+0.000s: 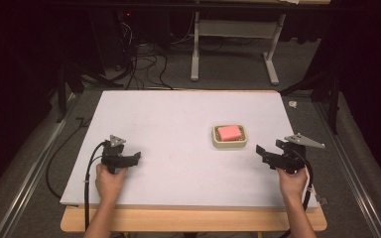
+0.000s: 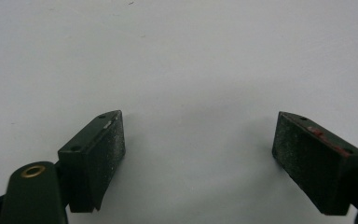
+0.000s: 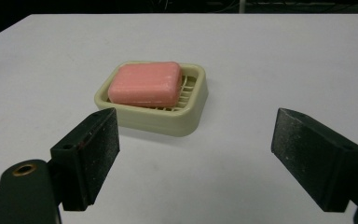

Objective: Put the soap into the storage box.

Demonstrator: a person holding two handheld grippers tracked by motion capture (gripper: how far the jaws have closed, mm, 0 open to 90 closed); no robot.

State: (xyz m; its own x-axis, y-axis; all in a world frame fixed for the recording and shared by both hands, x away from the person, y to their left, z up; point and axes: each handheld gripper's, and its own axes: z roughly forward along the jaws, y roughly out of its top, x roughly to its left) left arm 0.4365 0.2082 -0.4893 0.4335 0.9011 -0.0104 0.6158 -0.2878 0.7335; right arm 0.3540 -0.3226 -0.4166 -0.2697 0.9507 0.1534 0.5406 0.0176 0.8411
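Two grippers sit low over the white table (image 1: 178,114) in the high view, one near each side edge and both toward the near edge. The left gripper (image 1: 129,159) is held in the left hand (image 1: 110,181) close to the left edge, its jaws spread and holding nothing, pointing toward the right. The right gripper (image 1: 264,154) is held in the right hand (image 1: 291,182) close to the right edge, its jaws likewise apart and holding nothing, pointing left toward the table's middle. A cream soap dish (image 1: 229,144) lies right of centre, nearer the right gripper than the left, with a pink soap bar (image 1: 229,132) lying in it. The dish's long axis runs roughly parallel to the table's near edge, and the bar lies the same way.

In the left gripper view, the left gripper (image 2: 198,149) shows two black pads wide apart over bare white table surface (image 2: 177,56), nothing between them.

In the right gripper view, the right gripper (image 3: 196,156) also has its jaws wide open and empty. The soap dish (image 3: 177,122) rests on the table (image 3: 279,60) just beyond the left jaw, apart from it. The soap bar (image 3: 145,84) lies in the left part of the dish, leaving slatted floor bare at the right, its long axis following the dish's.
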